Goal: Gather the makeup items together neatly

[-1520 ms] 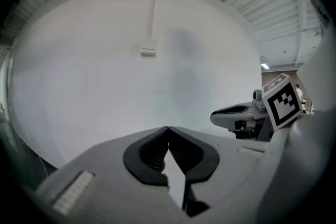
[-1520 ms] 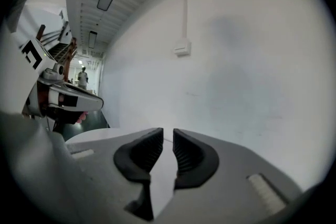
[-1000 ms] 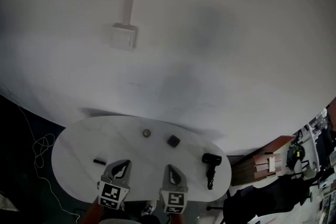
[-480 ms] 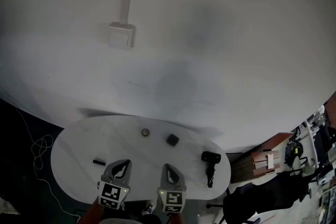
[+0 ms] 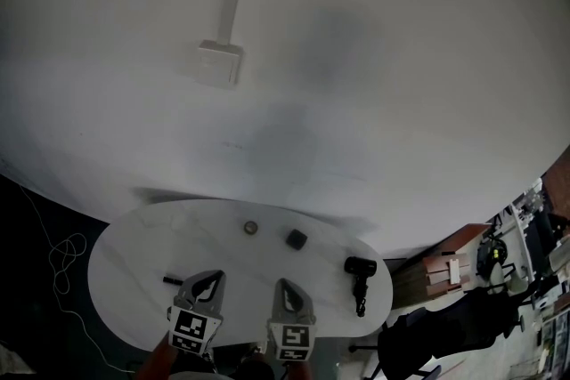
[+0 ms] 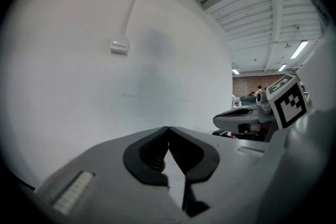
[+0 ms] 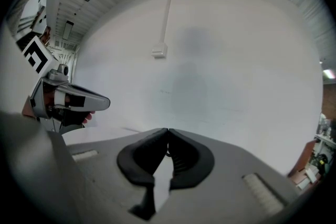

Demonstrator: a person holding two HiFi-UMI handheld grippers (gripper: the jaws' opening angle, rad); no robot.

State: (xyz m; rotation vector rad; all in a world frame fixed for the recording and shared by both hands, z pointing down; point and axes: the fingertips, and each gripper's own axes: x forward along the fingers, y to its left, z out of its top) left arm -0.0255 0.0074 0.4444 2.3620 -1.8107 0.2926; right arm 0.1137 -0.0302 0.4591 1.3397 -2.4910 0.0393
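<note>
Head view: left gripper (image 5: 208, 279) and right gripper (image 5: 284, 285) are both pressed together, empty. Reaching unopened for the round item (image 5: 251, 228) ahead could shove it off the table (image 5: 125, 254).

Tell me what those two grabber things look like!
The left gripper and the right gripper look the same. Each is smooth pale grey plastic with two curved jaws that narrow toward the tip. The jaws are lined inside with black ribbed pads. Each gripper carries a white cube printed with black square patterns. No cables show.
</note>
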